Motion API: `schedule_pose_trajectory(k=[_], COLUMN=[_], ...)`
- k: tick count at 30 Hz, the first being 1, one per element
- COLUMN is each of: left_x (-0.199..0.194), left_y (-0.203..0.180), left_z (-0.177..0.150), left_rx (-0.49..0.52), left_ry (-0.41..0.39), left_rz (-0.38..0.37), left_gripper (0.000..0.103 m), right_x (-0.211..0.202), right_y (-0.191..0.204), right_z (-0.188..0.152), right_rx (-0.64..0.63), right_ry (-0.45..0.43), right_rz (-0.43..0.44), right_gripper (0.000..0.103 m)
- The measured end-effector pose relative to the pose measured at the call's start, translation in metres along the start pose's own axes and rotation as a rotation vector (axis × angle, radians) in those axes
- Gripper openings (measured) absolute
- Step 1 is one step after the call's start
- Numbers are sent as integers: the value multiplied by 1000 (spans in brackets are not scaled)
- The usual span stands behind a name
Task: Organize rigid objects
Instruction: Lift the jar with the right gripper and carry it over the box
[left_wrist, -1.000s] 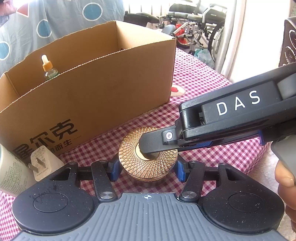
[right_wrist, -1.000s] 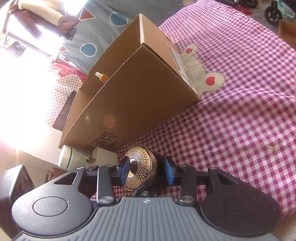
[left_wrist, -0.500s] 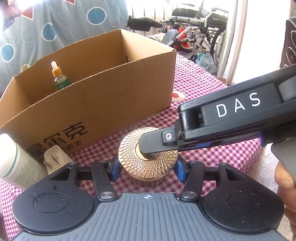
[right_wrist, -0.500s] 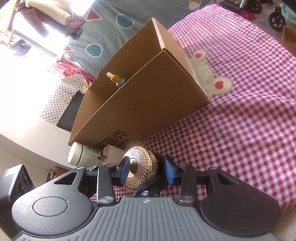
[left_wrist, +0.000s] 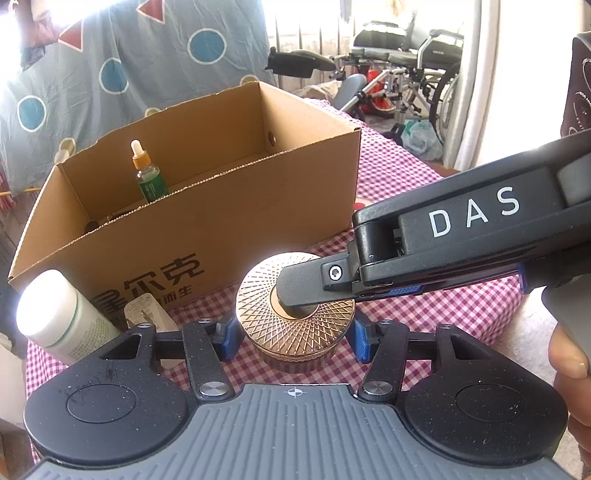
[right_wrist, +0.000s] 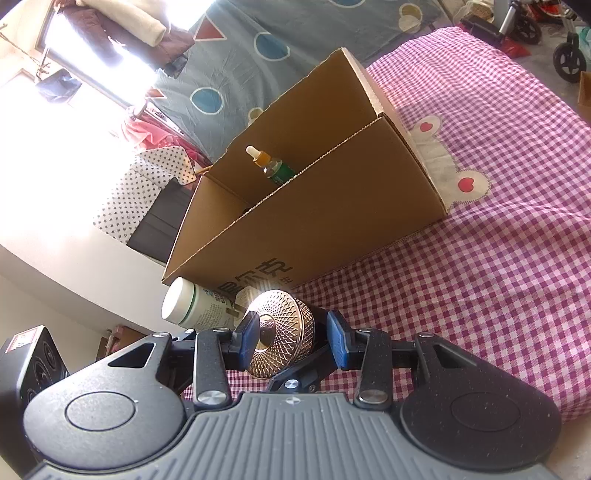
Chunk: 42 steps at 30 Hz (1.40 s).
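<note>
Surface: we see a pink checked cloth (right_wrist: 498, 258).
On it: cardboard box (left_wrist: 229, 229), white bottle (left_wrist: 62, 317) lying down, white plug (left_wrist: 144, 314) beside it.

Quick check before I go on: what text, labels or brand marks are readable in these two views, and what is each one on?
"DAS", white letters on the black body of the right tongs.
"尔克" in large black characters, with "而生" smaller beneath, on the front wall of the cardboard box; the start of both lines is hidden.
White bottle: printed label, too small to read.
Dropper bottle in the box: green label, unreadable.
</note>
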<state>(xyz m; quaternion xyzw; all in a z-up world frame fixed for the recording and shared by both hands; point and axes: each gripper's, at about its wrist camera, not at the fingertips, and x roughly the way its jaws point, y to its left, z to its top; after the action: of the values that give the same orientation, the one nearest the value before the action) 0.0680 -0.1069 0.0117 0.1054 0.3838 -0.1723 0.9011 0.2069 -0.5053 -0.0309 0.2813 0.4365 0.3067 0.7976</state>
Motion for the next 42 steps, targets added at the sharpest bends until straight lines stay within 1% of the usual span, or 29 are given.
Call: schedule_pose_trajectory(k=[11,17,22,26,29,31,36,38,42], left_x=[-20,-34,-44,-40,-25,-9,48,70,103], left_y=[9,16,28,42,59,72,87,92,99], left_z=[3,12,34,60,85,102,135,143,152], left_rx=[-10,-15,-25,-32,-62,-109,-185,-214,-234], left_ry=[-42,-84,-130,-144,-115,-77,25,68,123], left_rz=[28,54,66,62,27,-8,-64,-63,-30], left_gripper=[55,55,55,55,55,55,55,55,55], right_x=[-8,-13,-18,-14,-3,9,55,73,111], right_y=[21,40,63,76,79,78,64,55,37], right_z=[1,9,31,60,88,108,162,178,208], right_rx=[-50,-96,-157,-189,-207,-215,-220,-204,-189], right_ry=[-19,-37,-60,-62,-42,-17,82,121,194], right_rz=[20,40,51,49,30,15,-55,-70,-88], right_gripper=[43,43,43,43,43,43,44,44,44])
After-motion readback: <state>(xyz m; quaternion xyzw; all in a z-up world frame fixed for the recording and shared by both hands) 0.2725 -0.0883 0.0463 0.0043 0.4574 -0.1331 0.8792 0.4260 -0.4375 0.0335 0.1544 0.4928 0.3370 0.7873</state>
